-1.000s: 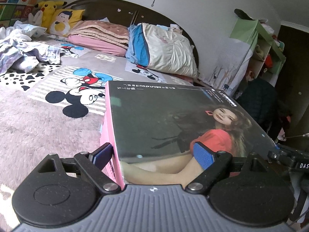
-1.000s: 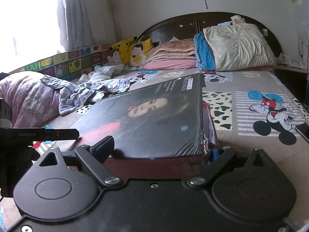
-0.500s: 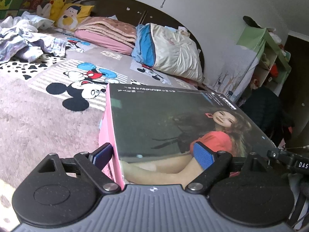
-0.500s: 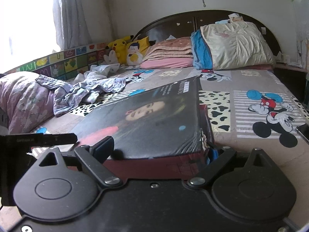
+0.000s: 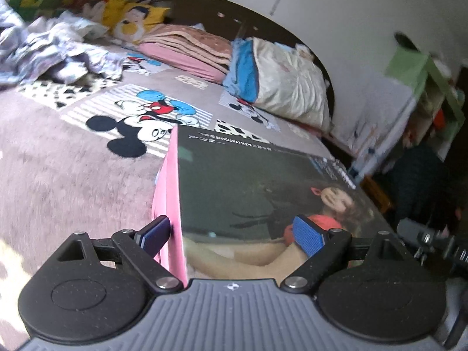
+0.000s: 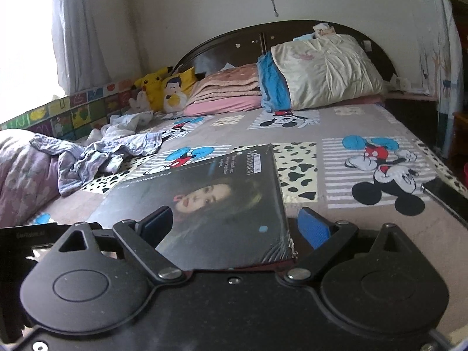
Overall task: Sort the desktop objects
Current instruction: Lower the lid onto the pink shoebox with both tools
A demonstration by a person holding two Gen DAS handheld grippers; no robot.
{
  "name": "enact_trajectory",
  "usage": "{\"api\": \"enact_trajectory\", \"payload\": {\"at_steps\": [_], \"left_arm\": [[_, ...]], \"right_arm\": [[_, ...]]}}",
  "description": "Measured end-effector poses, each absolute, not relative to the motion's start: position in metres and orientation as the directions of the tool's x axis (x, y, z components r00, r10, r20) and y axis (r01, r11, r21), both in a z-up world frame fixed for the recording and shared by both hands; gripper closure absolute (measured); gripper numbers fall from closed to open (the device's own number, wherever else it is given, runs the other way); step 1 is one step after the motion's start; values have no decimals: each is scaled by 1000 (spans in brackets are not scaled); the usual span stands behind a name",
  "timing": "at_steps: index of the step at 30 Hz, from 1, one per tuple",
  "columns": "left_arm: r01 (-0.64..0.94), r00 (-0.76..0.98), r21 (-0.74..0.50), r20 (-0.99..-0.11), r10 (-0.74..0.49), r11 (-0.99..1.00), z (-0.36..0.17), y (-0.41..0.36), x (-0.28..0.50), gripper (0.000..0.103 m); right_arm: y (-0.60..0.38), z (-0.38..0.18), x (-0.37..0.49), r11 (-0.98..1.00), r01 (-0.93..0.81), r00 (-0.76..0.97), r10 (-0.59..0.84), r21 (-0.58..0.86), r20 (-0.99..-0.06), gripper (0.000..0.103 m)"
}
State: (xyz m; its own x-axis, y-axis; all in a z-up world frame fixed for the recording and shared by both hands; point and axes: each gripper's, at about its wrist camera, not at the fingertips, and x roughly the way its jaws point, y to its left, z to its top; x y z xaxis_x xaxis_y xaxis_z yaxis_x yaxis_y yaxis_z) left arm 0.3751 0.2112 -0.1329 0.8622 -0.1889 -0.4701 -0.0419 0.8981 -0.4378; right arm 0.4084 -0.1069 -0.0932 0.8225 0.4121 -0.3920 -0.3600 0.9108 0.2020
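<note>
A flat box with pink sides and a dark lid printed with a woman's portrait lies on the bed. My left gripper straddles its near left corner. The outer finger sits right beside the pink side and the blue pad stands bare over the lid. At the near right corner of the box is my right gripper. One of its fingers overlaps the lid, and the blue pad stands apart from the box's right edge. Both grippers are open.
The Mickey-print bedspread stretches beyond the box. A dark phone lies at its right edge. Crumpled clothes lie to the left. At the headboard are a cream pillow, folded pink blankets and yellow plush toys. A green shelf stands at the right.
Both views have tilted and rolled slightly. In the right wrist view the box's near side has dropped out of sight and its right edge has drawn away from the blue pad.
</note>
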Motion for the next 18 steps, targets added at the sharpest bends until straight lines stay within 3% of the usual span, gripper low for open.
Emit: {"api": "enact_trajectory", "payload": {"at_steps": [7,18], "left_arm": [[-20,878,-328,-458,-141,944,-129,191,367,12],[-9,875,-291,-465,-133,957,-125,184,357,12]], "right_arm": [[-121,-103,408,899,-360,812,433,248,-391,10],[-117,-101,400,863,-451,787,504,225,-356,12]]}}
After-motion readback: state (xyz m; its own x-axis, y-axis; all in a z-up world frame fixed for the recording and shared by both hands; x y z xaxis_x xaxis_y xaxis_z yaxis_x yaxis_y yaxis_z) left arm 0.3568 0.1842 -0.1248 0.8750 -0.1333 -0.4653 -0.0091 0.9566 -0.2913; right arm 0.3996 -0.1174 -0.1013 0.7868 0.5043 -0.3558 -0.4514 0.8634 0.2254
